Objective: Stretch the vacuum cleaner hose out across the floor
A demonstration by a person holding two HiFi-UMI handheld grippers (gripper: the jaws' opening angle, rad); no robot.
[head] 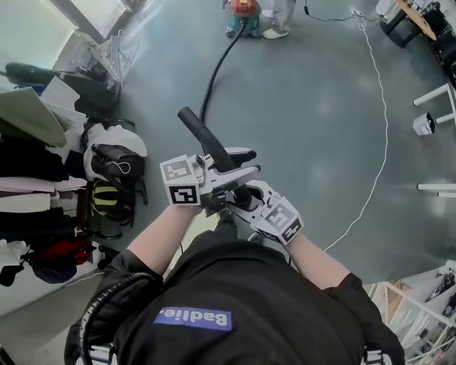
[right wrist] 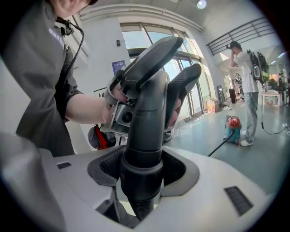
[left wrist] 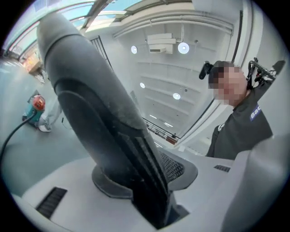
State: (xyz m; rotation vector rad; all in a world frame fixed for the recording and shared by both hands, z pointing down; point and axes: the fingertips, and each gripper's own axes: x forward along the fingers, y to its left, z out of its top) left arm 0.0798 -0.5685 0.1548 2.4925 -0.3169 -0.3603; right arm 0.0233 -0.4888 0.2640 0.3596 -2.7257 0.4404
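Observation:
The black vacuum hose (head: 212, 75) runs across the grey floor from the red and teal vacuum cleaner (head: 242, 8) at the far end to a black curved handle (head: 206, 139) in front of my chest. My left gripper (head: 226, 175) is shut on the handle's upper grip (left wrist: 113, 136). My right gripper (head: 246, 203), just below and behind it, is shut on the round cuff (right wrist: 140, 172) at the handle's base. In the right gripper view the vacuum cleaner (right wrist: 232, 124) and hose (right wrist: 219, 146) lie far off to the right.
A person (head: 278, 18) stands beside the vacuum cleaner. A white cable (head: 381, 142) curves over the floor at right. Bags and clothes (head: 114, 164) pile up at left. White furniture legs (head: 434, 96) stand at the right edge.

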